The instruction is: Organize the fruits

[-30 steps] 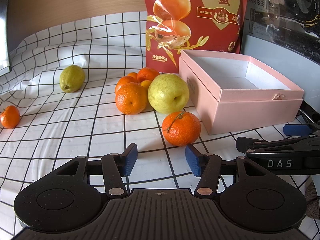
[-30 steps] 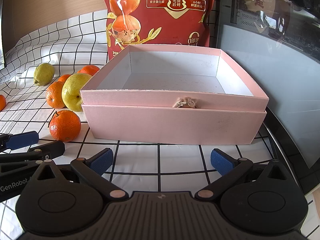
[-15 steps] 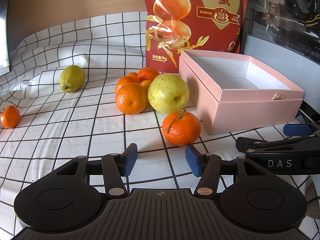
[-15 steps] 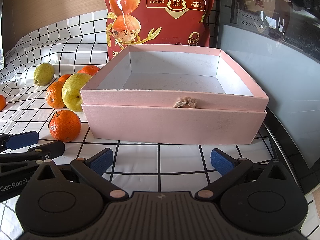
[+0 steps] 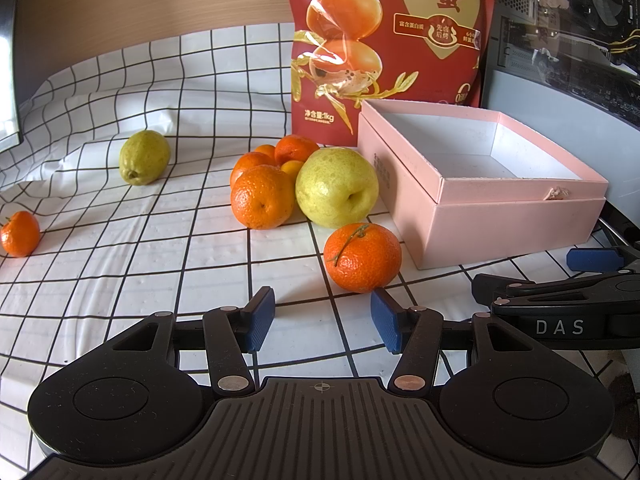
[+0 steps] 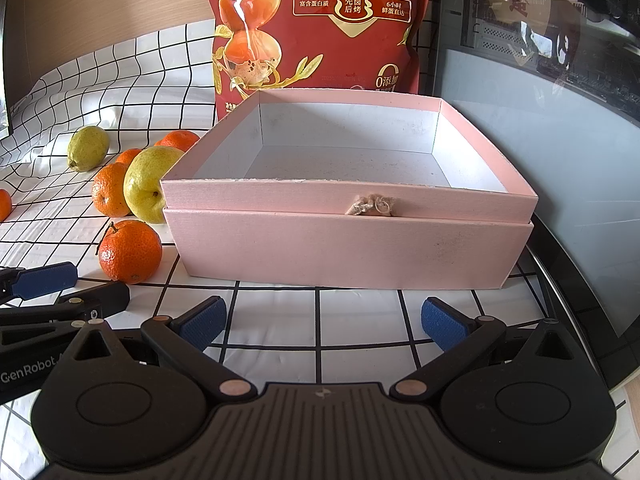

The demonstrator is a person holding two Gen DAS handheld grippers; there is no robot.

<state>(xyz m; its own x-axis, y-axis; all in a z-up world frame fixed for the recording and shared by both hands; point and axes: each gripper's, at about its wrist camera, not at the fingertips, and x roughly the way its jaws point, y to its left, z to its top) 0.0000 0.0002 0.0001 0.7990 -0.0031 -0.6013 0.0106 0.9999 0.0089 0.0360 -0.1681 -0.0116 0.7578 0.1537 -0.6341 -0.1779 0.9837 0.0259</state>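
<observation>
The left gripper (image 5: 323, 321) hovers with fingers half open and empty; the right gripper (image 6: 322, 323) is wide open, empty. The nearest mandarin (image 5: 362, 257) sits at 12 o'clock beside the pink box (image 5: 516, 216): light, soft-skinned, rollable; best pinched gently across its middle.

Pink box (image 6: 344, 240), black-gridded white cloth (image 5: 120, 272)

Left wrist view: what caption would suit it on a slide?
Open left gripper poised before a stemmed mandarin, with pears, more mandarins and an empty pink box on a checked cloth.
</observation>
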